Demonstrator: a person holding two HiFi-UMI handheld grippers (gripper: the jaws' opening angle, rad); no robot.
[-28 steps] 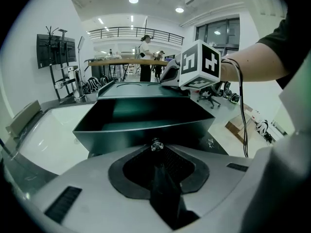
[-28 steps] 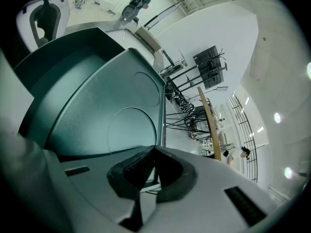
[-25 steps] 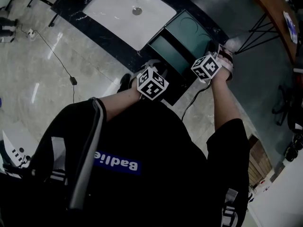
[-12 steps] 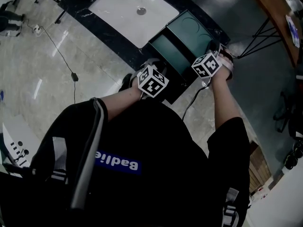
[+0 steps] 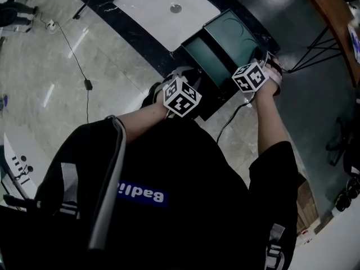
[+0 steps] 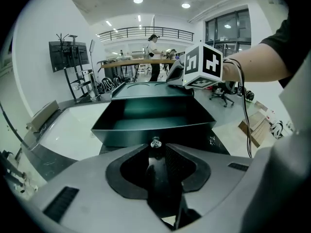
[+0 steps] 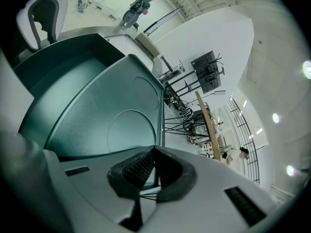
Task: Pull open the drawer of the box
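Note:
A dark green box (image 5: 235,31) stands on a black counter, its drawer (image 5: 203,59) pulled out toward me and showing an empty inside (image 6: 155,114). My left gripper (image 5: 185,79) is at the drawer's front, shut round the small metal knob (image 6: 155,142). Over at the box's near right corner, my right gripper (image 5: 263,61) has its ribbed pads (image 7: 141,168) closed together on the edge of the lid (image 7: 121,115), which bears embossed circles. The marker cubes (image 5: 181,97) hide both sets of jaws in the head view.
A white basin (image 5: 169,5) with a drain lies left of the box on the black counter (image 5: 135,35). A cable (image 5: 85,83) runs over the pale floor. Black stand legs (image 5: 315,46) and a curved wooden desk (image 5: 332,16) are to the right. A person (image 6: 154,64) stands far behind.
The head camera has shifted a little, so the box sits slightly higher and more to the right in view. Both grippers keep the same hold on the knob and the box.

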